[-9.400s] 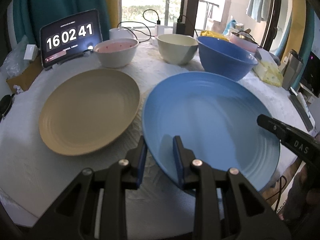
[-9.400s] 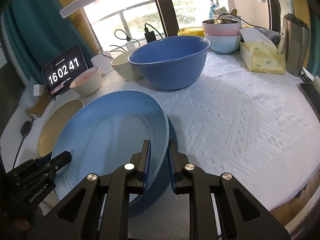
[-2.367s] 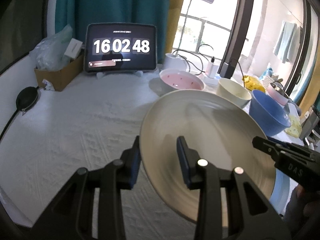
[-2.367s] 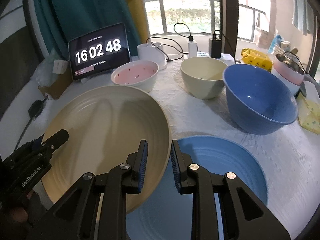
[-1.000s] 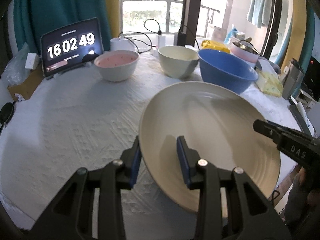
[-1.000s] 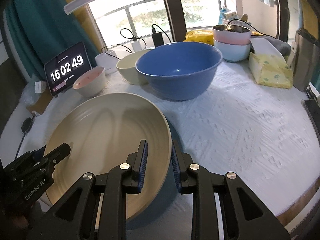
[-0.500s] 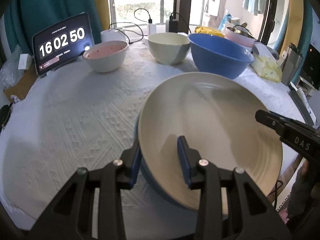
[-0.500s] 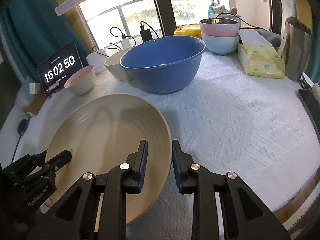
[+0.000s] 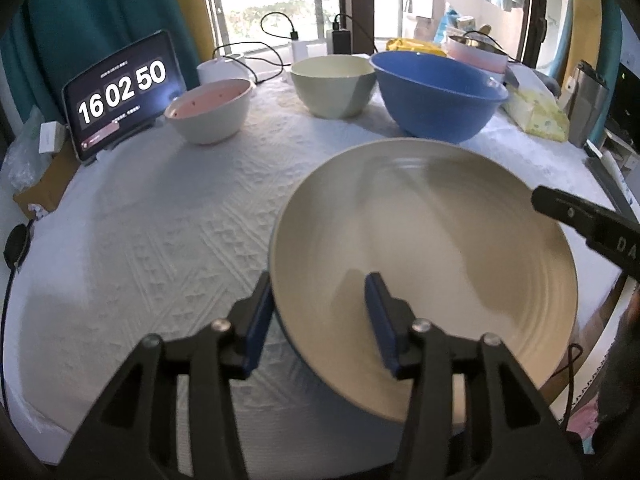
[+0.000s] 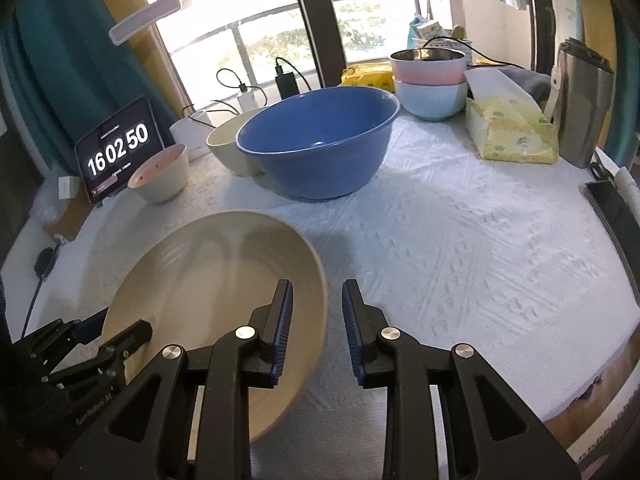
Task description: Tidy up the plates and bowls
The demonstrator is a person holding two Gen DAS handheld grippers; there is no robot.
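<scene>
Daylight pours in through the window at the back and blows it out to near white. The white cloth on the counter is evenly bright, with soft shadows under the bowls. The beige plate looks slightly smeared. Fisheye bending curves the edges, and the corners fall dark.

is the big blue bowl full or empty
Empty. The right wrist view looks down into the big blue bowl and shows only bare blue inner wall and bottom, nothing inside it.
</scene>
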